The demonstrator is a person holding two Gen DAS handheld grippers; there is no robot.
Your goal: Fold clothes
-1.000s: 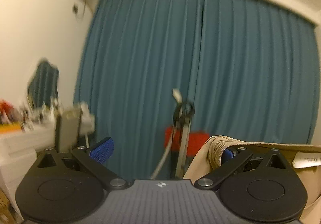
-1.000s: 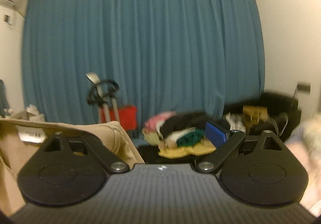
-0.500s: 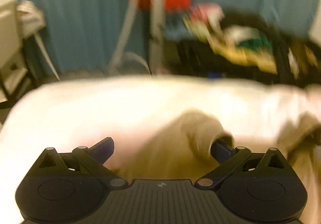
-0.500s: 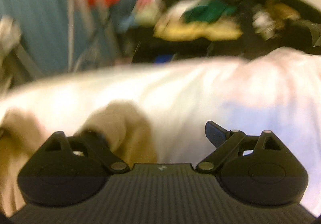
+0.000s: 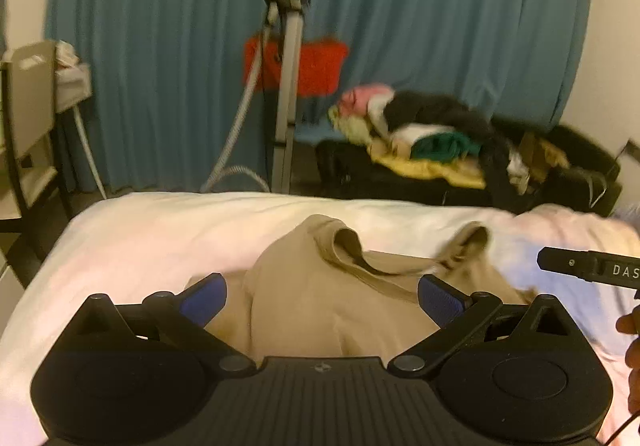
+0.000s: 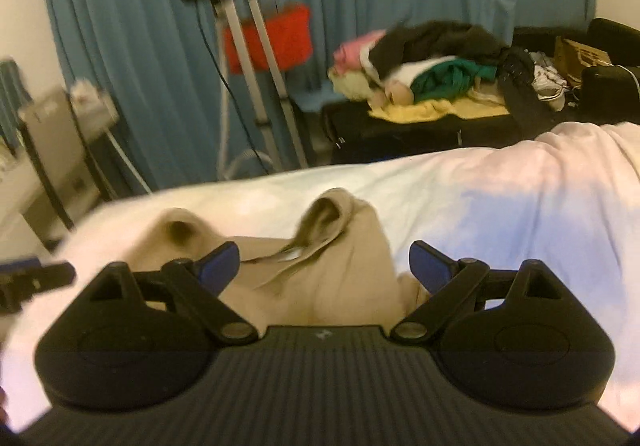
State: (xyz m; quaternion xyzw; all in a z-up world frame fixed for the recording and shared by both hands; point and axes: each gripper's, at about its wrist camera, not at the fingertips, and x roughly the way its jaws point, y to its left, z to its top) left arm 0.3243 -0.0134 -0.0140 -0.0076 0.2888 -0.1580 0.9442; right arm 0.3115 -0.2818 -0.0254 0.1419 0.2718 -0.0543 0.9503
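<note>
A beige garment (image 5: 332,298) lies crumpled on the white bed (image 5: 160,234), its ribbed waistband or collar standing up in two humps. My left gripper (image 5: 322,294) is open and empty just above the garment's near part. My right gripper (image 6: 324,266) is also open and empty over the same garment (image 6: 320,278), which lies between its blue-padded fingers. The right gripper's tip (image 5: 588,268) shows at the right edge of the left wrist view. The left gripper's tip (image 6: 32,276) shows at the left edge of the right wrist view.
Beyond the bed stand a garment steamer on a metal pole (image 5: 286,86), a red bin (image 5: 296,62), blue curtains (image 5: 440,26), and a black sofa (image 5: 440,174) heaped with clothes (image 5: 416,134). A white shelf unit (image 5: 32,114) stands at the left.
Both grippers held the garment up a second ago, swung it down onto the bed, and have now let go. The garment lies loose on the bed and both grippers are open.
</note>
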